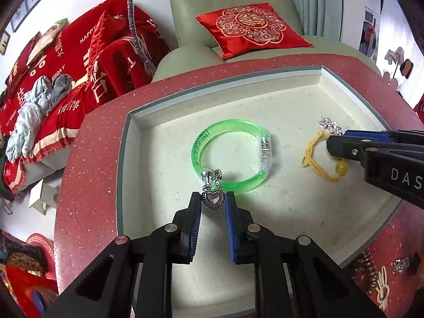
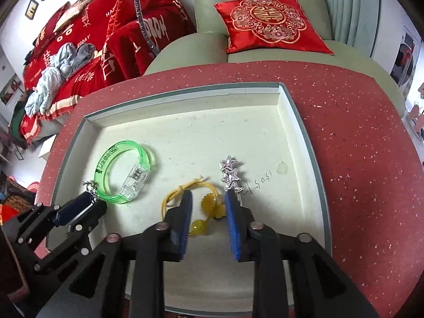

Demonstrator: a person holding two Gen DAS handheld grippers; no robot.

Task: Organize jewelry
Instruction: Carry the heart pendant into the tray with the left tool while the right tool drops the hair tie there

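L tongs pinch heart pendant, hidden in R view

Home living rm. Pale green leather sofa w/ red embroidered cushion right behind a red speckled table. Red blankets w/ white lettering piled on a second seat, crumpled grey-blue clothes on top. Framed pics on white wall, pleated curtain at back.

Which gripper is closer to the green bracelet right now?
Left. The left gripper grips a heart charm beside the green bracelet; the right gripper is open over the yellow cord, farther away.
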